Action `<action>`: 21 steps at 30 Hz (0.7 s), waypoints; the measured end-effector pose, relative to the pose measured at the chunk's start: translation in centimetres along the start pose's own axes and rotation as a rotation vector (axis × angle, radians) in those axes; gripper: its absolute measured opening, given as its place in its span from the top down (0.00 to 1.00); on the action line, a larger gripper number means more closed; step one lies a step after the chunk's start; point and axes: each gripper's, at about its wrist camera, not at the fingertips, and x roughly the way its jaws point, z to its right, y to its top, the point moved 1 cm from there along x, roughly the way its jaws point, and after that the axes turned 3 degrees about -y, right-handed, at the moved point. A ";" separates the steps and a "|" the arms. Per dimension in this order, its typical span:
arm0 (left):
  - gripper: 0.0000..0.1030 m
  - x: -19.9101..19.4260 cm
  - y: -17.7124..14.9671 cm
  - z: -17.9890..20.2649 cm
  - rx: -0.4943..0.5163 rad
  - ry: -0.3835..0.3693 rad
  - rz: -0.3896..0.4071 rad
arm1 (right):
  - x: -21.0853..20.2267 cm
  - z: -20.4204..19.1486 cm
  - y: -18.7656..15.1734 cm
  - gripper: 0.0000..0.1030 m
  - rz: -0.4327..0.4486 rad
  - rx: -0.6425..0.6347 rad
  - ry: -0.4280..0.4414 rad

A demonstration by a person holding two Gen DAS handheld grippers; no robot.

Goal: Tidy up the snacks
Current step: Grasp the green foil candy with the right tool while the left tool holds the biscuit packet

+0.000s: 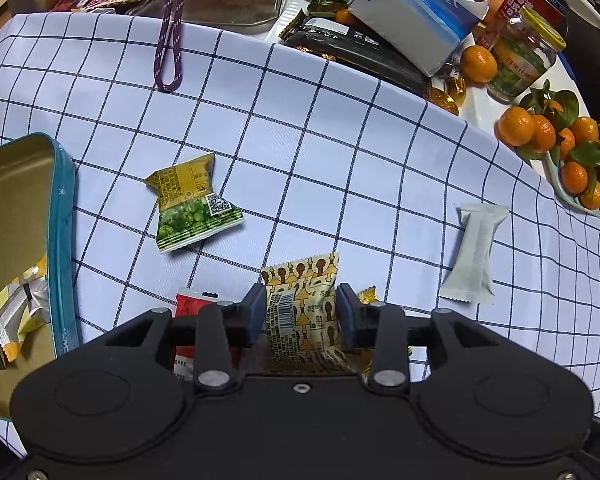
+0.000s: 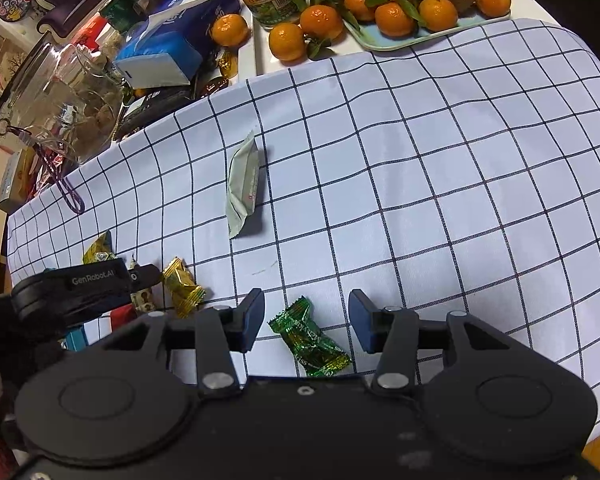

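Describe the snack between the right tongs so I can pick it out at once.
Start at the checked tablecloth and come to its near edge, where the right tongs stand open. Between them lies a small green candy, twisted at both ends. It is glossy dark green; the candy to its left is gold.

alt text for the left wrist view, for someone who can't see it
The left gripper points down at a checked tablecloth with its jaws either side of a yellow patterned snack packet. A green pea packet and a white packet lie further out, an open teal tin sits at the left edge, and tangerines at the right.
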 end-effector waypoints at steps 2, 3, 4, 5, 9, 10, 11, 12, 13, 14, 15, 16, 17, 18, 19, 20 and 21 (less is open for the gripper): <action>0.54 0.0 -0.1 0.1 0.004 -0.006 -0.003 | 0.1 0.0 0.0 0.51 -0.002 -0.002 -0.001; 0.55 -0.1 -0.2 0.1 0.008 -0.014 -0.006 | 0.1 -0.1 0.0 0.51 -0.003 -0.004 -0.002; 0.55 -0.2 -0.2 0.3 0.018 -0.034 -0.009 | 0.2 -0.1 0.0 0.51 -0.005 -0.005 -0.003; 0.55 -0.3 -0.3 0.6 0.033 -0.053 -0.013 | 0.2 -0.1 0.0 0.51 -0.006 -0.006 -0.004; 0.54 -0.9 -0.7 2.0 0.117 -0.089 -0.006 | 0.4 -0.2 0.0 0.51 -0.007 -0.012 -0.005; 0.54 -0.9 -0.8 2.2 0.131 -0.081 -0.002 | 0.4 -0.2 0.0 0.51 -0.007 -0.012 -0.006; 0.54 -0.9 -0.9 2.3 0.138 -0.074 -0.001 | 0.4 -0.2 0.0 0.51 -0.007 -0.012 -0.007; 0.54 -0.9 -0.9 2.3 0.140 -0.067 -0.003 | 0.4 -0.1 0.0 0.51 -0.008 -0.011 -0.007; 0.54 -0.9 -1.0 2.1 0.132 -0.061 -0.007 | 0.4 -0.1 0.0 0.51 -0.009 -0.011 -0.007; 0.54 -0.9 -1.0 1.8 0.123 -0.060 -0.010 | 0.4 -0.1 0.0 0.51 -0.009 -0.010 -0.007; 0.54 -1.0 -1.0 1.5 0.116 -0.062 -0.015 | 0.5 0.0 0.1 0.51 -0.010 -0.009 -0.008; 0.54 -1.0 -1.1 1.3 0.108 -0.065 -0.017 | 0.5 0.0 0.1 0.51 -0.010 -0.006 -0.008; 0.54 -1.1 -1.1 1.0 0.103 -0.065 -0.019 | 0.4 0.1 0.1 0.51 -0.009 -0.003 -0.007; 0.54 -1.1 -1.1 0.9 0.100 -0.064 -0.019 | 0.4 0.0 0.2 0.51 -0.008 -0.003 -0.006; 0.54 -1.0 -1.2 0.7 0.100 -0.062 -0.019 | 0.4 0.0 0.2 0.51 -0.007 -0.004 -0.004; 0.54 -1.0 -1.2 0.6 0.099 -0.055 -0.020 | 0.3 -0.1 0.2 0.51 -0.005 -0.007 -0.002; 0.54 -0.9 -1.2 0.5 0.098 -0.049 -0.021 | 0.3 -0.2 0.1 0.51 -0.005 -0.012 -0.001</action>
